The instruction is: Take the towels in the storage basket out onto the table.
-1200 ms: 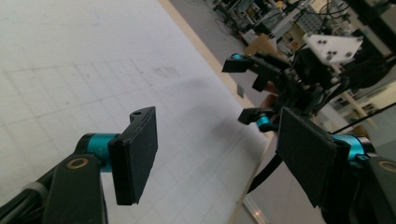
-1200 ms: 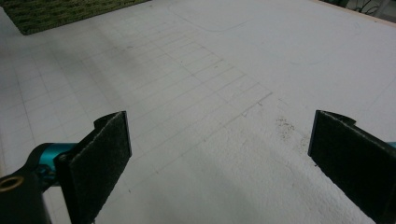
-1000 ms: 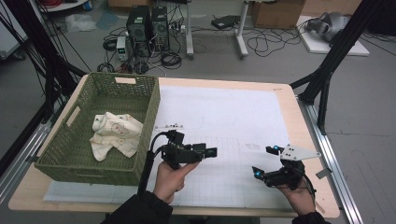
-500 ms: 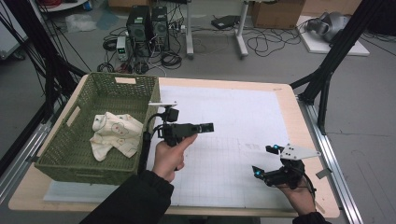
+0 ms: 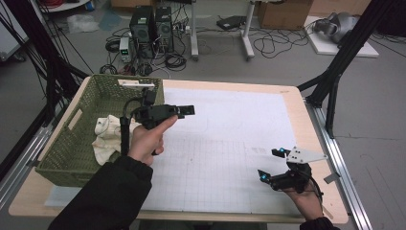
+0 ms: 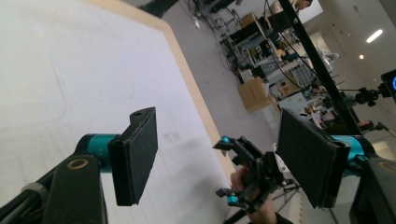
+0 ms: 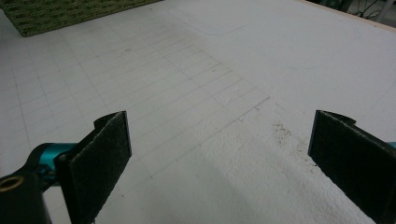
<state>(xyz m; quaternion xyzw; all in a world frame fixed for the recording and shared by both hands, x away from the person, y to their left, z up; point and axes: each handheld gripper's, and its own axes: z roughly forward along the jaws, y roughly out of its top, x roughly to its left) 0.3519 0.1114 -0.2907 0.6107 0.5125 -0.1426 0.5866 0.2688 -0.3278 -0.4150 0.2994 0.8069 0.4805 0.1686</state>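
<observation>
High view / landmark: green woven rectangular basket (image 5: 62, 153) at the table's left end.
High view / cloth: crumpled cream-white fabric cloth (image 5: 106, 139), soft folds, lying inside the basket against its right wall.
High view / left gripper (image 5: 187, 110): black, held just right of the basket's right wall above the white gridded paper mat (image 5: 230, 143), jaws pointing away from the basket; the hand (image 5: 146, 139) gripping it is beside the cloth.
High view / right gripper (image 5: 270, 164): black with blue tips and a grey three-cornered plate, well apart from the basket, near the table's opposite front corner.
Left gripper view / left gripper (image 6: 219, 163): pads spread wide, nothing between them; the right gripper (image 6: 250, 175) is seen through the gap.
Right gripper view / right gripper (image 7: 219, 158): pads spread wide, nothing held, bare mat between them.
Right gripper view / basket (image 7: 56, 11): green weave at the upper left, well apart from the pads.
</observation>
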